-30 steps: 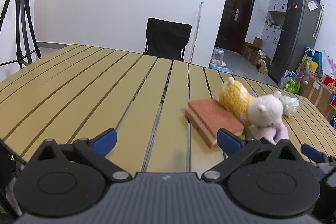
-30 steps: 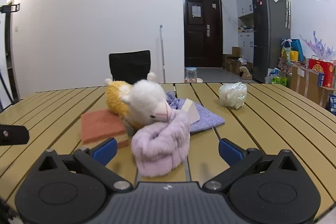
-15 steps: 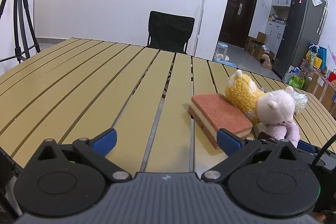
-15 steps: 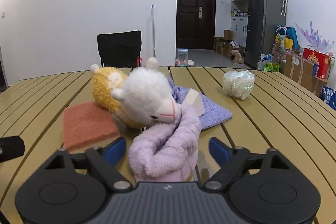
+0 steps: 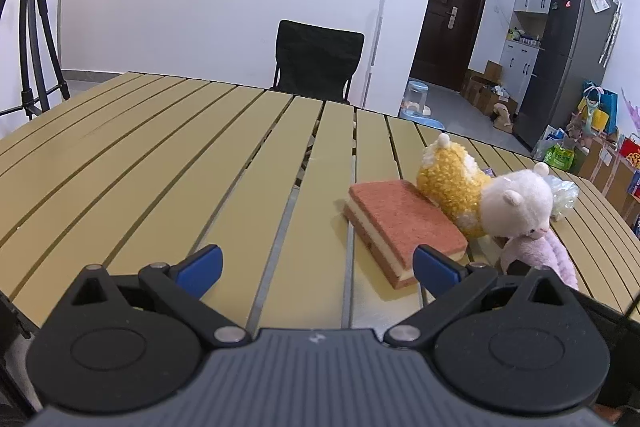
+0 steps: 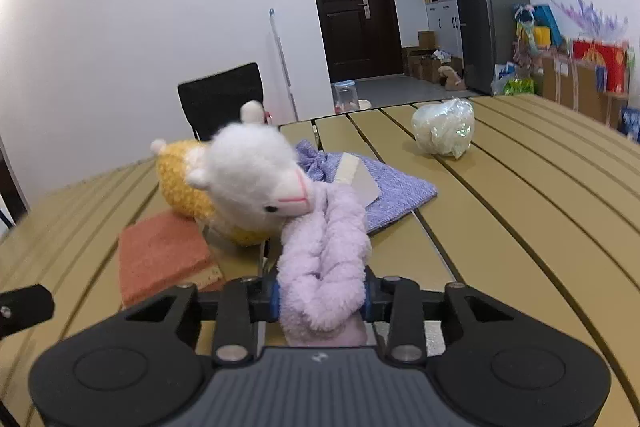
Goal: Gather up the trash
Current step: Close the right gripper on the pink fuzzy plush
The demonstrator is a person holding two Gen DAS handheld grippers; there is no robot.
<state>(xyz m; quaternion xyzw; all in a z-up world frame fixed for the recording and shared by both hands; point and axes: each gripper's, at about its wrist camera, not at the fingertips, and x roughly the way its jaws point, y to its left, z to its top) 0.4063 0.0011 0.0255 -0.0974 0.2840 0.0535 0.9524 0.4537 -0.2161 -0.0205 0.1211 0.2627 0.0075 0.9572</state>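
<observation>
My right gripper [image 6: 320,297] is shut on the lilac body of a white-headed plush alpaca [image 6: 320,247], which tilts up from the slatted table [image 6: 520,227]. The alpaca also shows in the left wrist view [image 5: 516,207]. A crumpled clear plastic bag [image 6: 442,127] lies farther back right; it also shows in the left wrist view [image 5: 564,193]. My left gripper [image 5: 318,267] is open and empty above the table [image 5: 160,167], left of an orange sponge [image 5: 404,223].
A yellow plush toy [image 6: 180,183] leans on the sponge [image 6: 164,255]. A purple cloth pouch with a paper tag [image 6: 380,187] lies behind the alpaca. A black chair [image 5: 318,57] stands at the far edge. A tripod [image 5: 28,27] stands left.
My right gripper moved forward and closed its jaws on the alpaca's lilac body, and the view has tilted. My left gripper drifted slightly and stayed open.
</observation>
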